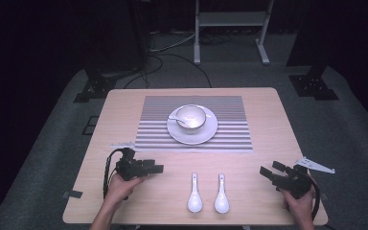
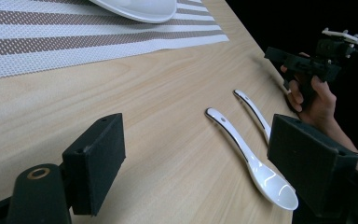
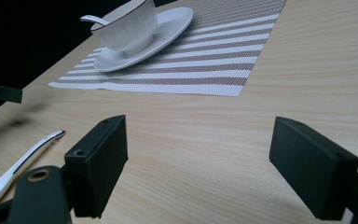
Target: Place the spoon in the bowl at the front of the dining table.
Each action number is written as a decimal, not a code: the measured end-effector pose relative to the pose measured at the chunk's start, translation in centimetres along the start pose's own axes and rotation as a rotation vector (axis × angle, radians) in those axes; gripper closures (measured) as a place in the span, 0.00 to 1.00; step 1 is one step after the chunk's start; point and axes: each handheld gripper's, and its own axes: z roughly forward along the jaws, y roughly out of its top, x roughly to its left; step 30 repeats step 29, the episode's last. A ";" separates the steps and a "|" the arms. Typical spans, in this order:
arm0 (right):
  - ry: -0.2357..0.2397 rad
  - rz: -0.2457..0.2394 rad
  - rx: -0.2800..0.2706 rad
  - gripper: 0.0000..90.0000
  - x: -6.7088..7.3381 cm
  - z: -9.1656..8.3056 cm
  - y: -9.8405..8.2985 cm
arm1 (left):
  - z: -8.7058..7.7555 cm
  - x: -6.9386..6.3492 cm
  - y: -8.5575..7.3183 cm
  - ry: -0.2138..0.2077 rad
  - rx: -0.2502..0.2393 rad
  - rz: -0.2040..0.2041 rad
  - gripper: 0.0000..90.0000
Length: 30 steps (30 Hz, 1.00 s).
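Two white ceramic spoons lie side by side near the table's front edge, the left spoon and the right spoon. My left gripper hovers left of them, pointing toward them, jaws open and empty. My right gripper sits to their right, also open with nothing between its jaws. Farther back a white bowl with a third spoon in it rests on a white plate.
A brown and white striped placemat lies under the plate at the table's middle. Bare wood spreads between the grippers and around the spoons. A white metal stand and cables are on the floor beyond the table.
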 end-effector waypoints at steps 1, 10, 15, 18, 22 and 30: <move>-0.001 0.000 0.000 0.20 0.0 0.0 0.0 | -0.1 -0.1 -0.1 -0.002 -0.003 0.008 0.20; -0.004 0.005 -0.001 0.20 0.0 0.0 0.0 | -0.3 -0.6 -1.6 0.008 -0.011 0.011 0.20; -0.004 0.006 -0.004 0.20 0.0 -0.1 0.0 | -0.4 -0.7 -2.8 0.012 -0.020 0.009 0.20; -0.004 0.005 -0.005 0.20 0.0 -0.1 0.0 | -0.6 -1.1 -3.2 0.057 -0.012 0.040 0.20; -0.001 0.003 -0.001 0.20 0.0 0.0 0.0 | -0.8 -1.5 -3.6 0.069 -0.028 0.063 0.20; 0.007 -0.003 0.000 0.20 0.0 0.0 0.0 | -0.6 -1.7 -3.8 0.048 -0.054 0.074 0.16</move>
